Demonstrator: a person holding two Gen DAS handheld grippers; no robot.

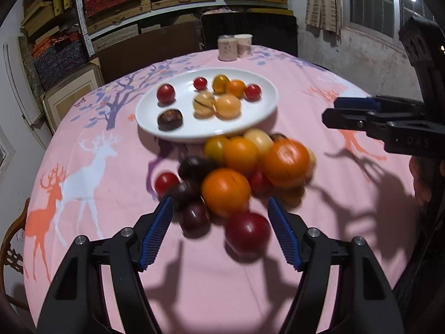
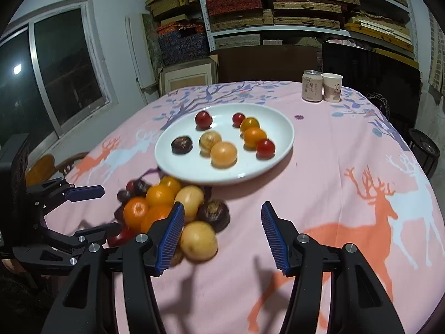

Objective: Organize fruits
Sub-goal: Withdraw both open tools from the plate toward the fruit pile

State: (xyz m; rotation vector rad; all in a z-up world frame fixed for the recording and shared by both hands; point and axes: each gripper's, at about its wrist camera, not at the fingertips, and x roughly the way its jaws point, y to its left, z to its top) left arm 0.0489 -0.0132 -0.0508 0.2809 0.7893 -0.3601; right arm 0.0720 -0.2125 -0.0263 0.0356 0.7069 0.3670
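Round counter [image 1: 319, 250] under a pink deer-print cloth carried everything; cloth likely kept the round fruits from rolling far. White oval plate [image 1: 155, 105] sat at the middle of the counter, within reach of both tools, clearly the collection spot: it held eight small fruits, spread loosely, not sorted by colour that I could tell. Among them a dark striped one [image 1: 170, 119] near-left, two pale ones touching at centre, reds and oranges along the far and right side.

Loose pile of fruits [image 1: 242, 172] lay on the cloth just near of the plate, touching each other, blurred in both views. Big orange fruit [image 1: 225, 191] sat at the front of the pile, a dark red fruit [image 1: 247, 235] nearest the left camera.

Left gripper [image 1: 221, 232] was low over the near edge of the pile, fingers [image 1: 158, 232] spread wide, nothing between the pads; dark red fruit lay between them but untouched, probably the next pick. Right gripper [image 2: 222, 233] hovered right of the pile, fingers spread, empty, a pale yellow fruit [image 2: 198, 240] just beside its left finger.

Drink can [image 2: 311, 85] and paper cup [image 2: 332, 87] stood side by side at the far edge, well apart from the work.
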